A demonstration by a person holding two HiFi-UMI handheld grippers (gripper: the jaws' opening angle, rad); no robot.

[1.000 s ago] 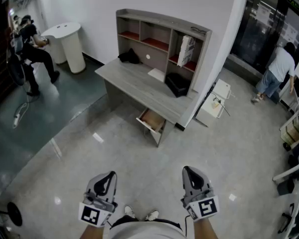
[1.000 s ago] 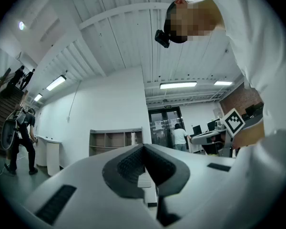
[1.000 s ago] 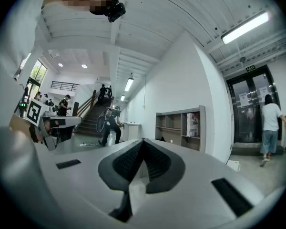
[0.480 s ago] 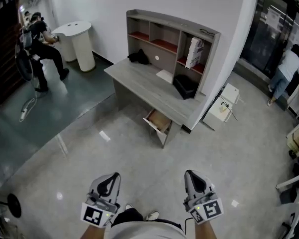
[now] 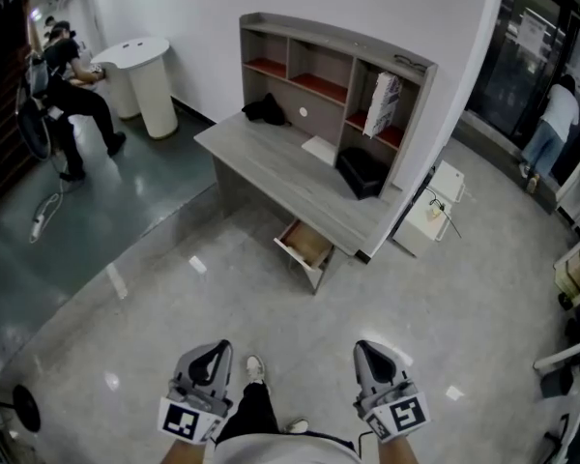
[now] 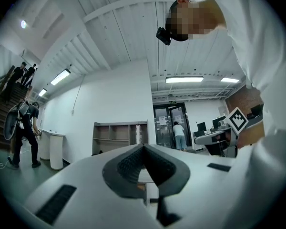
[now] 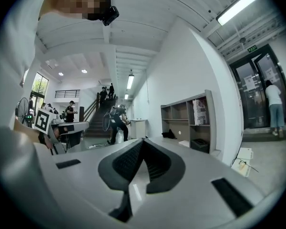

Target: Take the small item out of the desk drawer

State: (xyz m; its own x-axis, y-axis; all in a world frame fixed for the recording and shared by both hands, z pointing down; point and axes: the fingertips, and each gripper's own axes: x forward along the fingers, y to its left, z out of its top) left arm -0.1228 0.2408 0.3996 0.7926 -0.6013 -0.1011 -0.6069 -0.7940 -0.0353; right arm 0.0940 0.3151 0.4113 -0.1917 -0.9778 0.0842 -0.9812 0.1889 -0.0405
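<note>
A grey desk (image 5: 271, 167) with a shelf hutch stands against the white wall across the room. Its wooden drawer (image 5: 305, 246) hangs pulled out at the front right; I cannot make out any item inside from here. My left gripper (image 5: 213, 355) and right gripper (image 5: 369, 352) are held low near my body, far from the desk, both shut with nothing between the jaws. In the left gripper view the desk (image 6: 115, 138) shows far off past the shut left gripper (image 6: 144, 148). In the right gripper view the right gripper (image 7: 143, 142) is shut too, with the desk (image 7: 188, 125) at the right.
A black box (image 5: 362, 172) and a black cloth (image 5: 265, 110) lie on the desk. A white low cabinet (image 5: 428, 213) stands right of it. A person (image 5: 70, 100) leans at a white round stand (image 5: 145, 80) far left; another person (image 5: 551, 124) stands at glass doors.
The view has shifted a little and the desk now sits slightly nearer. My foot shows stepping forward between the grippers. Both grippers stay shut in the same place.
</note>
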